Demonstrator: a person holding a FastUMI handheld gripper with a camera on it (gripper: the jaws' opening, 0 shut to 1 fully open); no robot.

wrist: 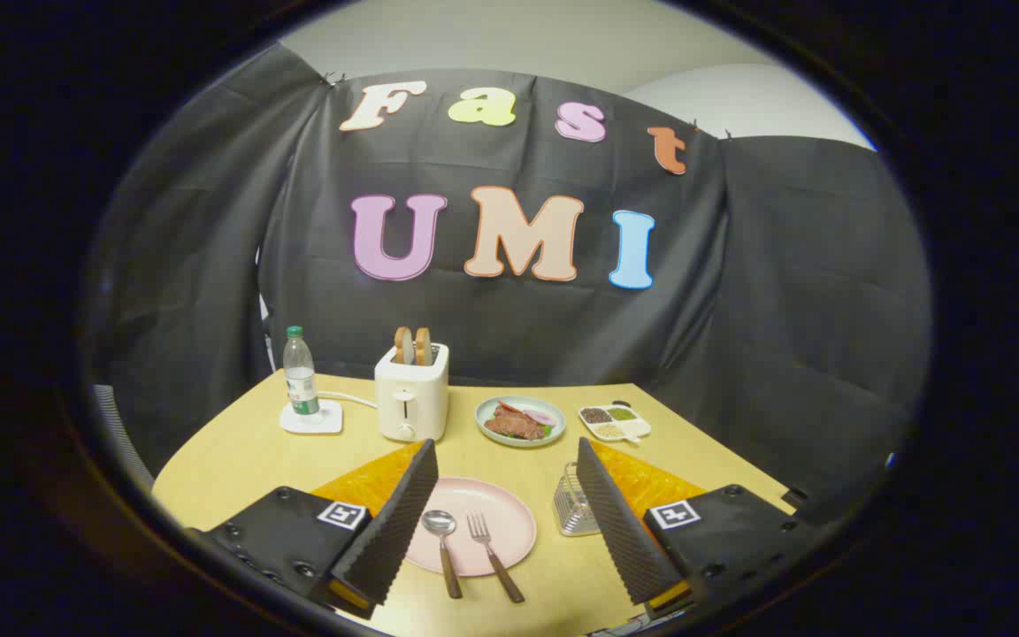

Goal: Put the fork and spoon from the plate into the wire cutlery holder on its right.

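Note:
A pink plate (509, 518) lies on the yellow table between my fingers. On it rest a spoon (440, 535) and, to its right, a fork (490, 548), both with brown handles pointing toward me past the plate's near rim. The wire cutlery holder (573, 506) stands just right of the plate, partly hidden behind my right finger (620, 522). My gripper (505, 460) hovers above the table with its fingers spread wide and nothing between them.
Beyond the plate stand a white toaster (411, 398) holding two bread slices, a green plate of food (520, 420) and a small divided dish of seeds (615, 422). A water bottle (300, 372) sits on a white coaster at the far left. An orange mat (368, 482) lies beneath.

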